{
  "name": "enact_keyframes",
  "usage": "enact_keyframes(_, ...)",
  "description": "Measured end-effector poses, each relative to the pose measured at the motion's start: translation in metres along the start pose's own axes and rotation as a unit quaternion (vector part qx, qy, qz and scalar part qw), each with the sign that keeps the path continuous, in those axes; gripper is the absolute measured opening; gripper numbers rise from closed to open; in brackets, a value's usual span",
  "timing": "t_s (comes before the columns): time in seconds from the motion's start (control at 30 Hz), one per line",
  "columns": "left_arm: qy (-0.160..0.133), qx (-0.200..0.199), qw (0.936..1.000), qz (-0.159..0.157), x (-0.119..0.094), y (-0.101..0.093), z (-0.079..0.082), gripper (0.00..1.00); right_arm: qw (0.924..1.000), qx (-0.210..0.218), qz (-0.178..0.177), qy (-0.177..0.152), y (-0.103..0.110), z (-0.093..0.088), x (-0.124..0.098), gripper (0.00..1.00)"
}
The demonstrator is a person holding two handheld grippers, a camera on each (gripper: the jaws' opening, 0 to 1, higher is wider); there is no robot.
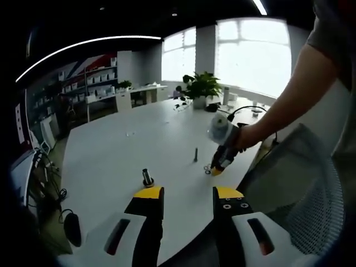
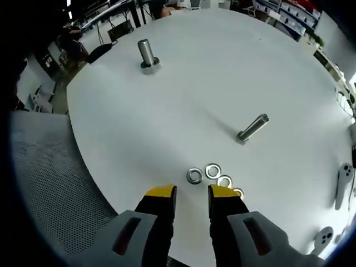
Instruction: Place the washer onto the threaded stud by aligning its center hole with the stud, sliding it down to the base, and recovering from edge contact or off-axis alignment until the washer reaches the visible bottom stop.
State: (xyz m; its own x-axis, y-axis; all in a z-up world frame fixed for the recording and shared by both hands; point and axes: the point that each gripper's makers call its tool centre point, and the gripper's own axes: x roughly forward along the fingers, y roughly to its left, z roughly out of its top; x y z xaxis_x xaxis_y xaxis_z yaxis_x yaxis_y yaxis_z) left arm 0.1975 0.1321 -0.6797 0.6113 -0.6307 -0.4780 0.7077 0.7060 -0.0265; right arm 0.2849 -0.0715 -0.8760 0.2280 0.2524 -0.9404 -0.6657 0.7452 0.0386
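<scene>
While my right gripper [image 2: 192, 194] hovers with jaws apart just beside the washers [image 2: 213, 171], the stud [image 2: 253, 127] stands beyond them; my left gripper [image 1: 188, 193] is parted too.

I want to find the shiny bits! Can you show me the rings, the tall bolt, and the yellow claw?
washers [image 2: 212, 171]: right gripper view, on the rim of one ring.
threaded stud [image 2: 253, 127]: right gripper view, middle of its shaft.
right claw [image 2: 192, 193]: right gripper view, midway between its yellow tips.

No text, label, brand, number or sign is legible in either view.
</scene>
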Motion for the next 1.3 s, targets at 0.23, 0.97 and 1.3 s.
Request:
enact_keyframes(0.23, 0.001, 0.0, 1.0, 0.002, 0.0, 0.001, 0.0, 0.33, 1.0, -0.006, 0.002, 0.0, 0.0, 0.005, 0.001, 0.23)
enact_keyframes(0.97, 0.002, 0.002, 1.0, 0.002, 0.001, 0.001, 0.0, 0.33, 0.9916, -0.1, -0.001, 0.083, 0.0, 0.01, 0.006, 0.19)
enact_keyframes(1.3, 0.009, 0.001, 1.0, 0.002, 0.002, 0.001, -0.003, 0.33, 0.9856, -0.122, 0.004, 0.116, 0.0, 0.012, 0.007, 0.16)
